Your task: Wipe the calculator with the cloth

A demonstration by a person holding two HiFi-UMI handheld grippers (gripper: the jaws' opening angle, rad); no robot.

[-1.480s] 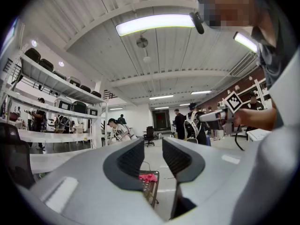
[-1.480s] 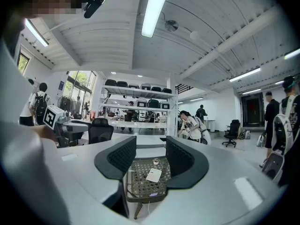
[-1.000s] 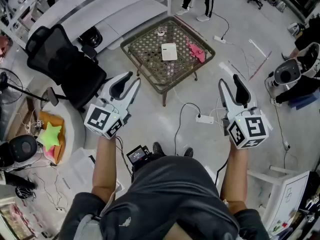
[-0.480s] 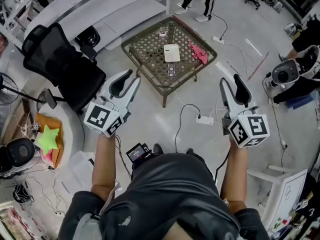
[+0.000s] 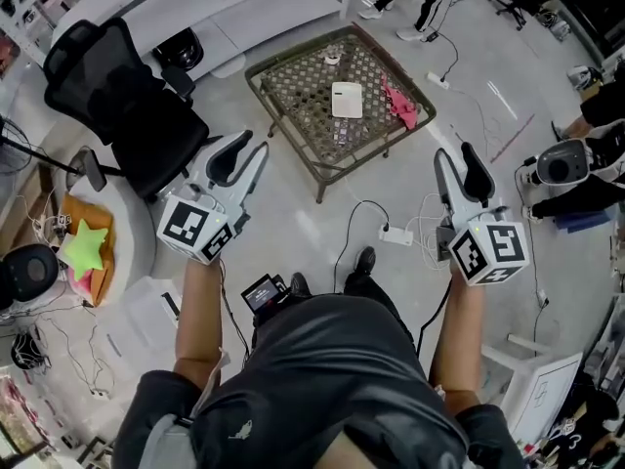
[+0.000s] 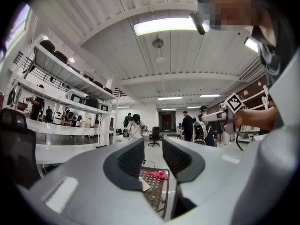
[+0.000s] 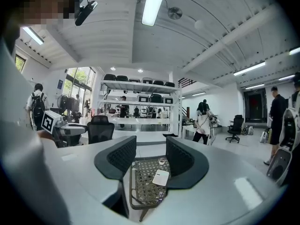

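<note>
Both the left gripper and right gripper gape empty; the cloth at the right edge of the table looks soft, light, best pinched on a raised fold.

Bright overhead strip light, soft shadows, heavy fisheye warp w/ dark corners.

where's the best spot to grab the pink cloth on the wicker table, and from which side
Take the pink cloth by its raised, bunched middle, coming down from above with the jaws across its narrow width. It lies crumpled in a long strip near the wicker table's right edge, to the right of the calculator, so the right hand-held gripper, open and empty, probably suits best.
</note>
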